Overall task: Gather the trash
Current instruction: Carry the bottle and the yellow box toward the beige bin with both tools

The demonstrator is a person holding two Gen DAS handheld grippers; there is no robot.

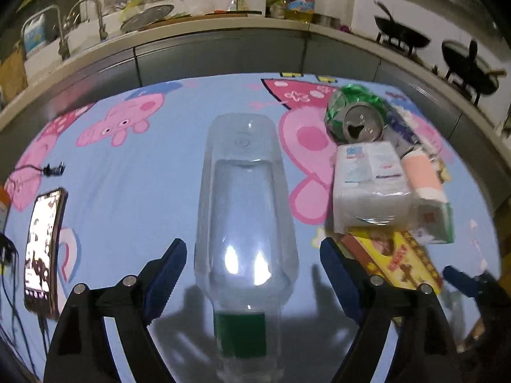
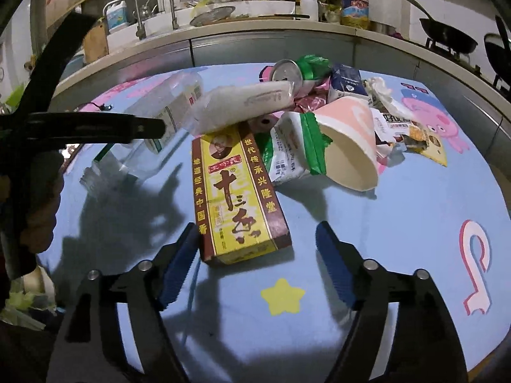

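Clear plastic bottle [image 1: 246,210] lies left of trash pile: crushed green can [image 1: 354,115] behind white tissue pack [image 1: 370,185], yellow spice box [image 1: 396,261] in front.

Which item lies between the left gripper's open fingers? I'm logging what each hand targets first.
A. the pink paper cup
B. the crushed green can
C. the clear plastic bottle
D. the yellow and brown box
C: in the left wrist view the clear plastic bottle lies lengthwise between the open fingers of the left gripper, not yet gripped; the crushed green can lies farther off to the right.
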